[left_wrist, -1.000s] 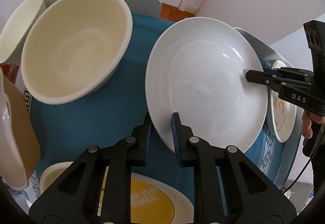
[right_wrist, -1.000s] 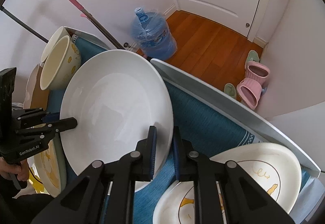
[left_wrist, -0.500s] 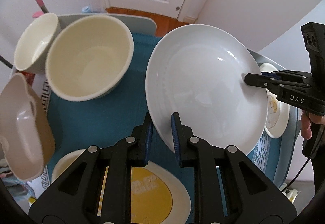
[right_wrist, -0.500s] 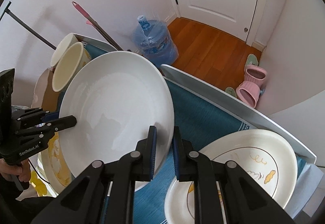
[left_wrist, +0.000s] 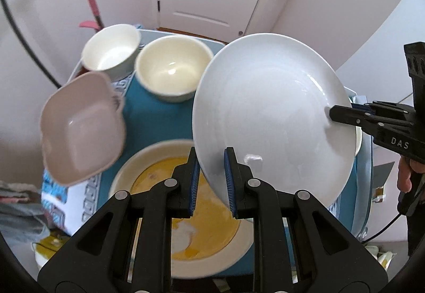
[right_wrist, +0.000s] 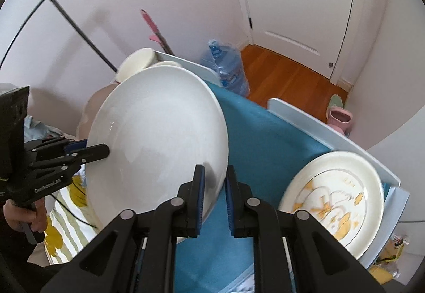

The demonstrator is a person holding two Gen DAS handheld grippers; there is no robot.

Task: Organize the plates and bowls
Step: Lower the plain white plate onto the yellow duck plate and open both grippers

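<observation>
A large white plate (left_wrist: 268, 112) is held tilted in the air above the blue-clothed table by both grippers. My left gripper (left_wrist: 211, 181) is shut on its near rim; it shows at the left in the right wrist view (right_wrist: 103, 151). My right gripper (right_wrist: 213, 190) is shut on the opposite rim of the plate (right_wrist: 159, 139) and shows at the right in the left wrist view (left_wrist: 330, 113). Below are a yellow-centred plate (left_wrist: 186, 216), a cream bowl (left_wrist: 172, 67), a white bowl (left_wrist: 111, 48) and a pinkish square bowl (left_wrist: 79, 128).
A cream plate with yellow pattern (right_wrist: 334, 202) lies on the table's right end near the raised table edge (right_wrist: 313, 123). A water bottle (right_wrist: 225, 70) and pink slippers (right_wrist: 340, 117) stand on the wooden floor by the door. A pink-handled mop (left_wrist: 91, 6) leans on the wall.
Both grippers have lifted the white plate well above the table; the bowls and plates below look smaller and lower. Both grips on the rim are unchanged.
</observation>
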